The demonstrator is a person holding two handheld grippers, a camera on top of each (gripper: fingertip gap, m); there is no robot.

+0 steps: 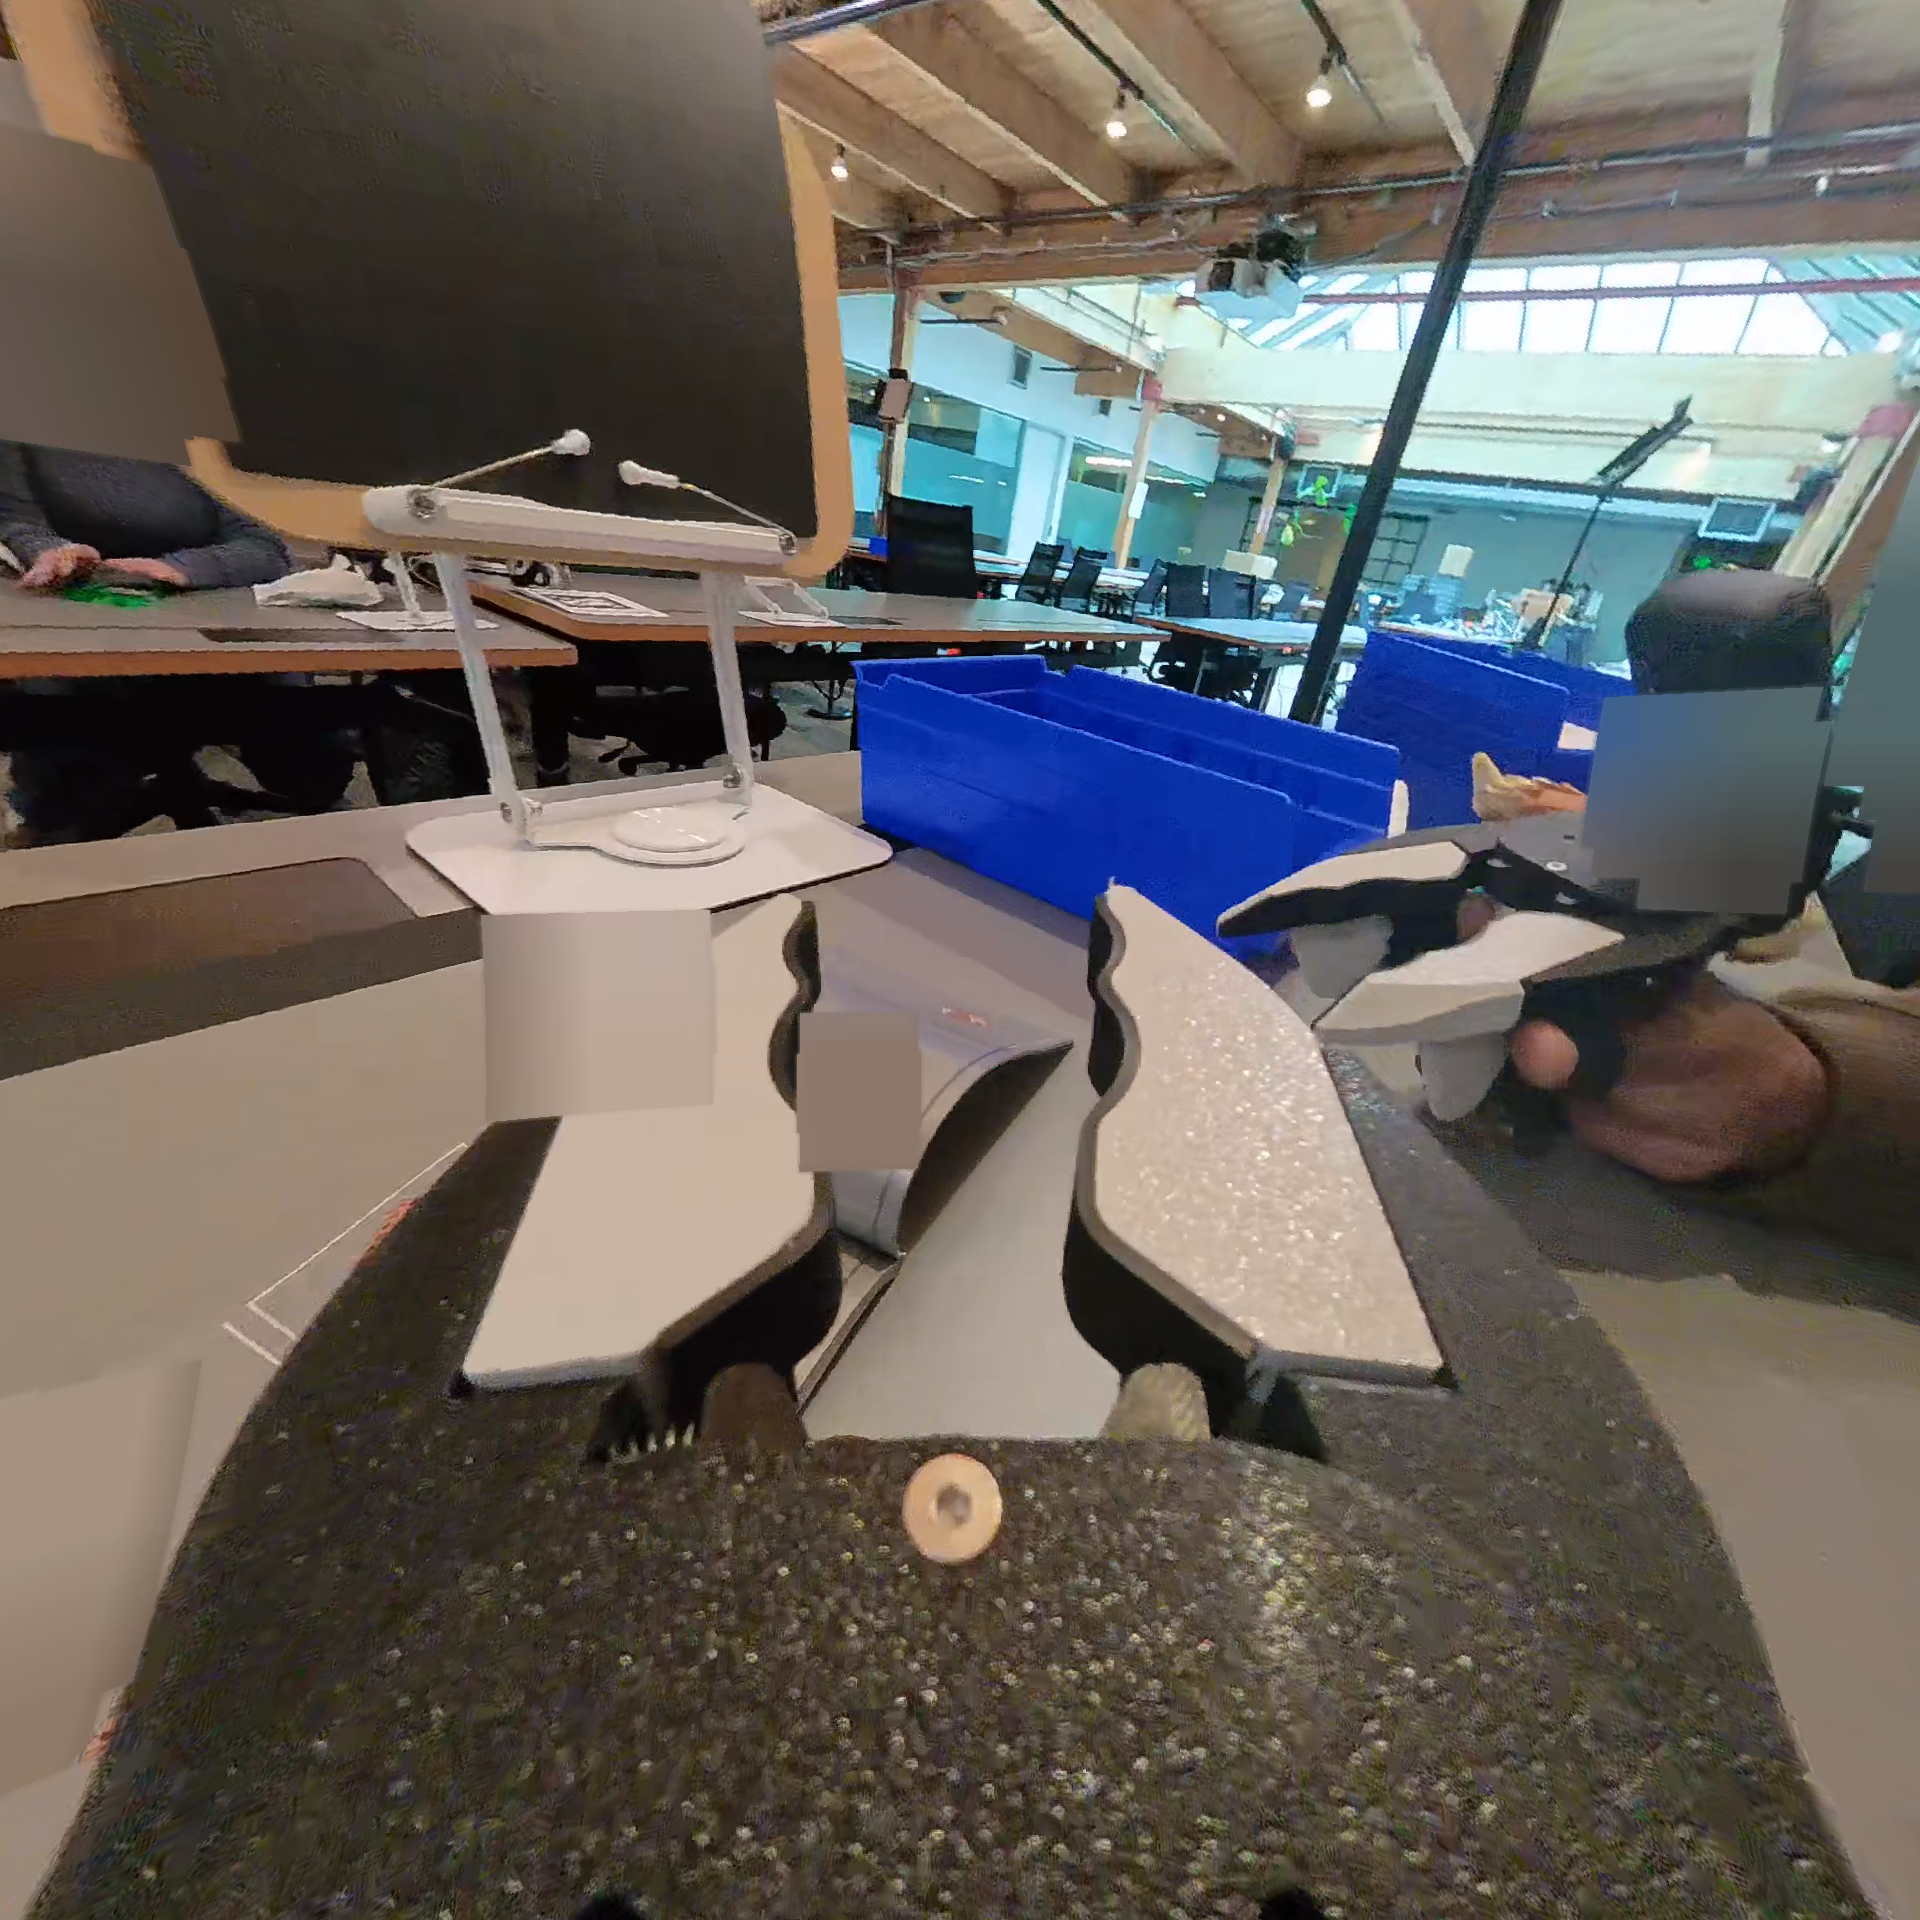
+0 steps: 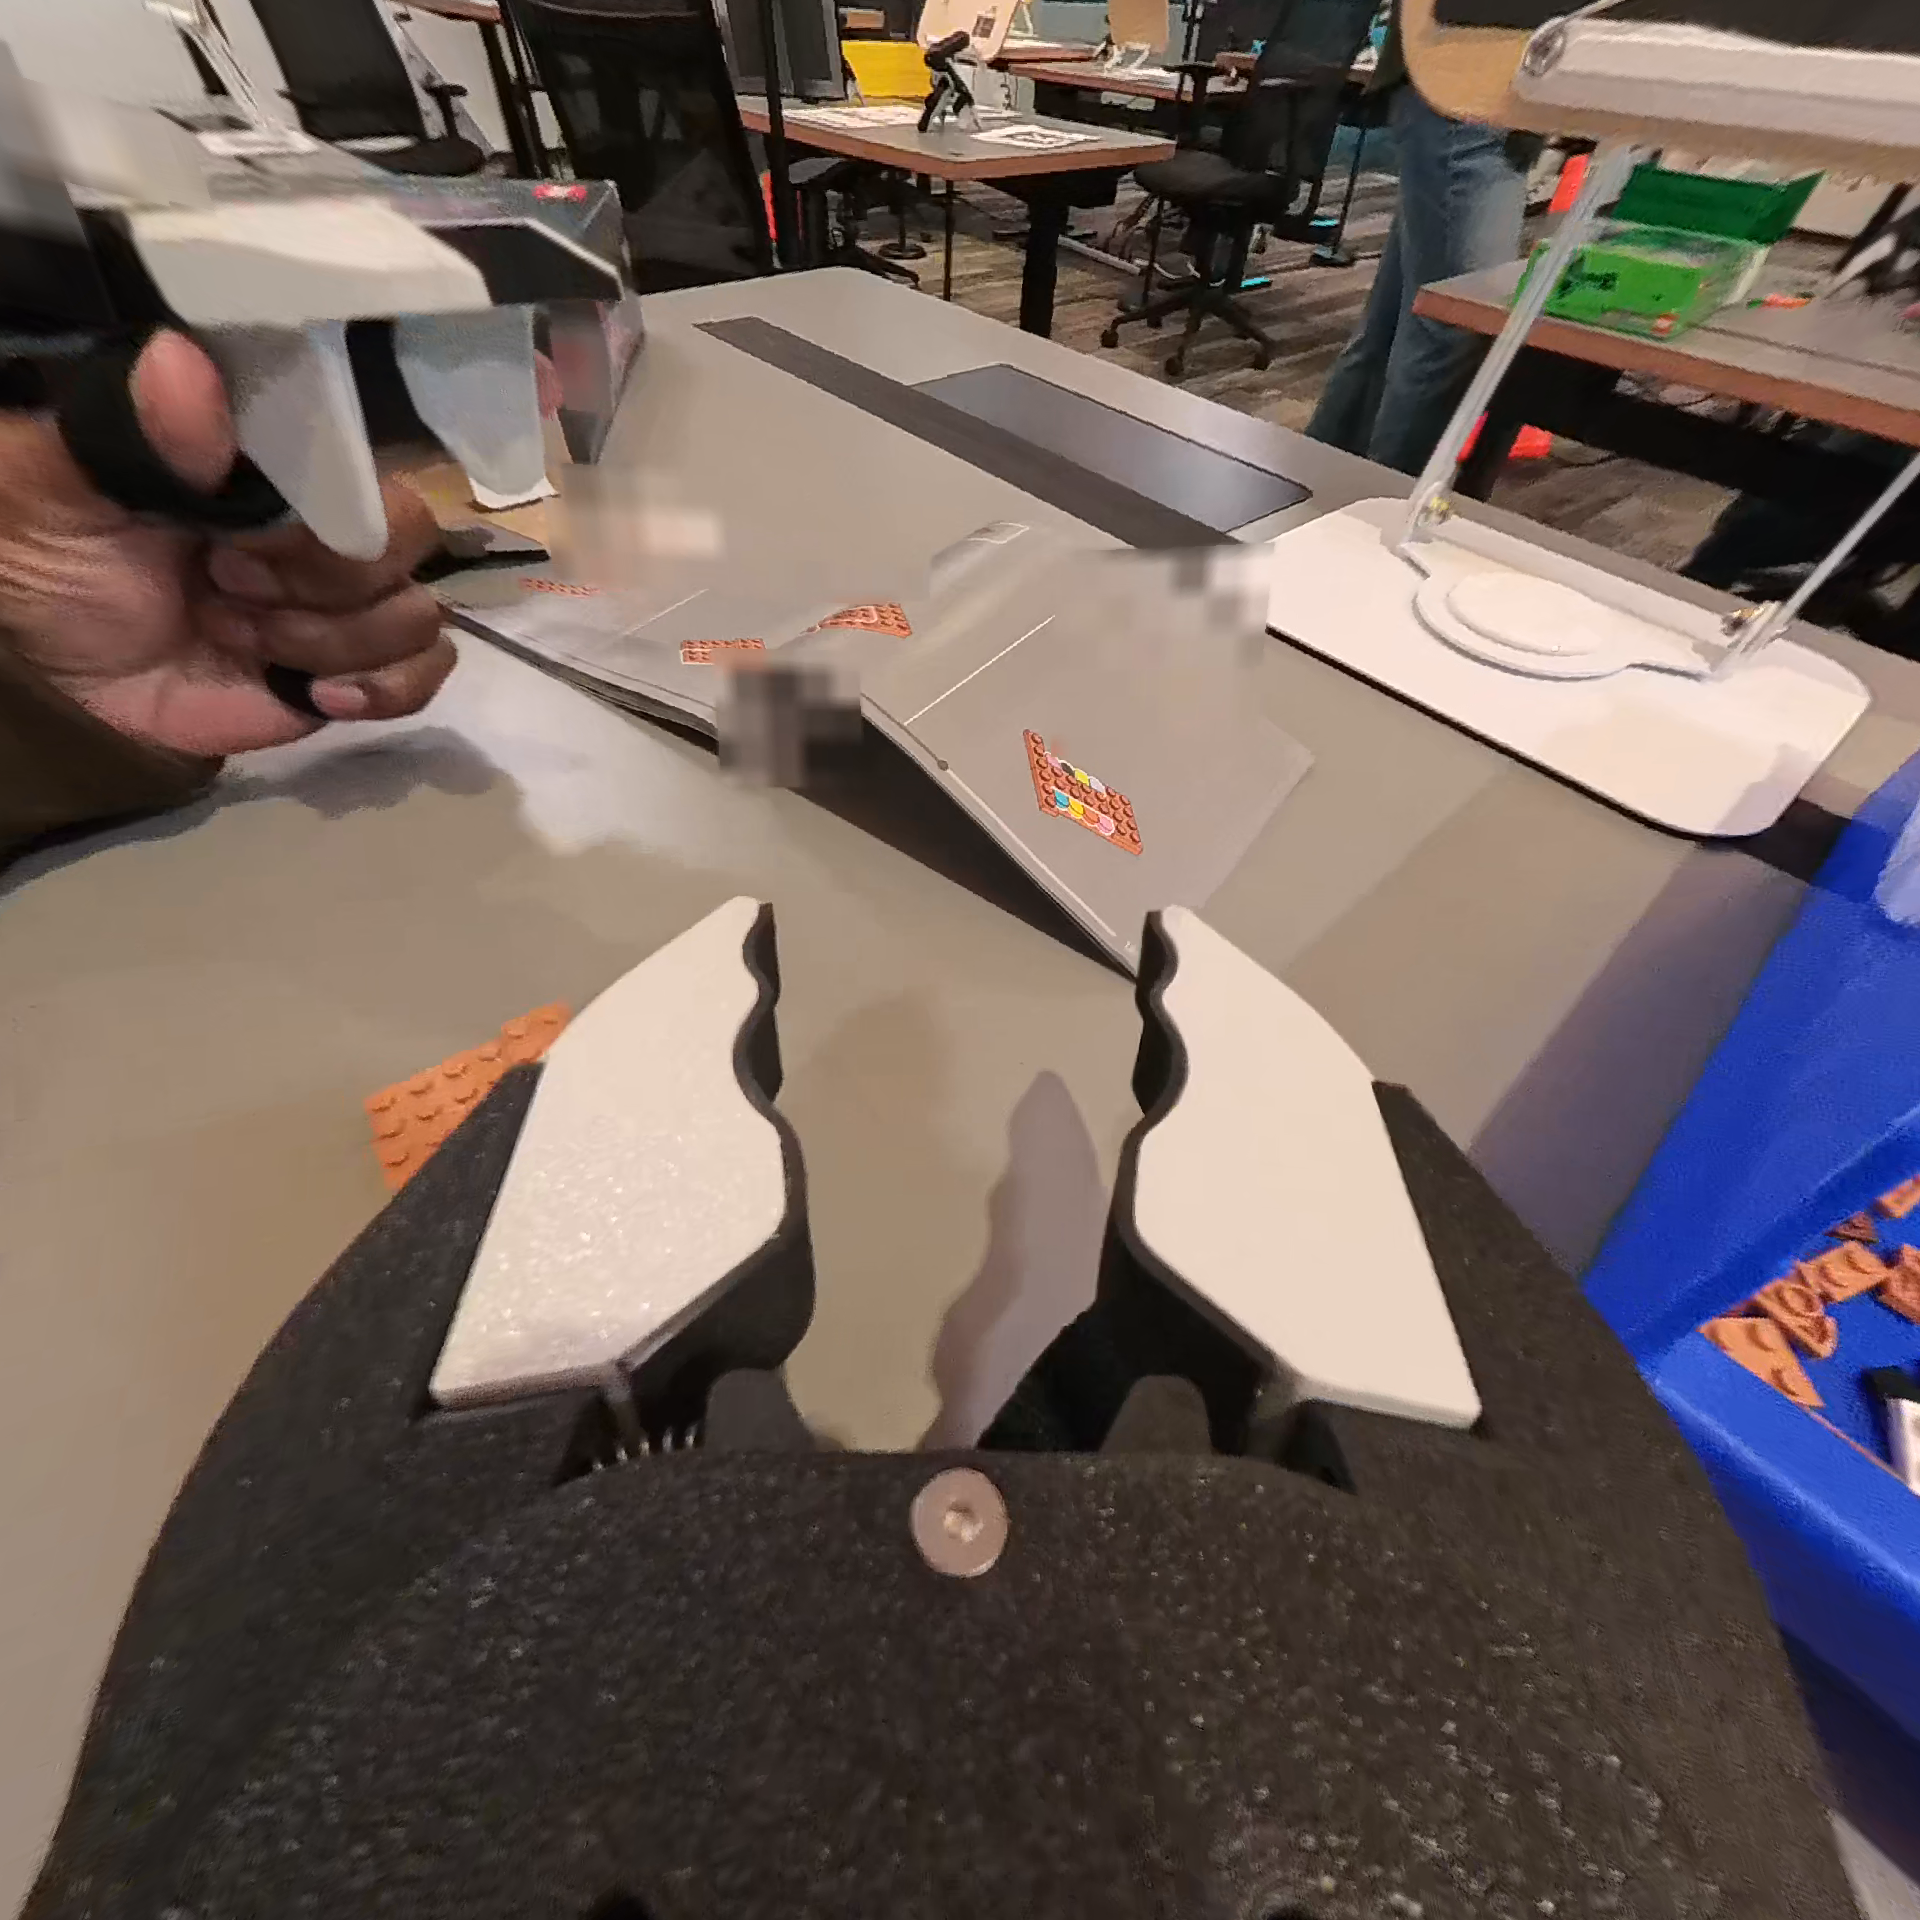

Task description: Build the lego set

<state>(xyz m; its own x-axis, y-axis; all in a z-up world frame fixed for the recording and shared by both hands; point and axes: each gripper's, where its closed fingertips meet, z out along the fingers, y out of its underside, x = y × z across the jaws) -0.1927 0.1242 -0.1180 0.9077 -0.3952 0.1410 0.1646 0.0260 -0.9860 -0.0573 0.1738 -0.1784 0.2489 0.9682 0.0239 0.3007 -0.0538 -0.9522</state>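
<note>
The right hand-held gripper (image 2: 956,997), jaws wide apart and empty, hovers nearest the orange plate (image 2: 457,1091) at its 9 o'clock, long axis toward 2 o'clock; the left hand-held gripper (image 1: 951,966) also gapes empty.

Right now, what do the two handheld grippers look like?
Both match: the left gripper and right gripper have a black speckled body, one silver screw in the middle, and two pale grey fingers with wavy black inner edges. No cables show.

Open office: wooden ceiling beams (image 1: 1039,135), skylights (image 1: 1662,312), desks (image 2: 966,145), black chairs (image 2: 1216,187).
</note>
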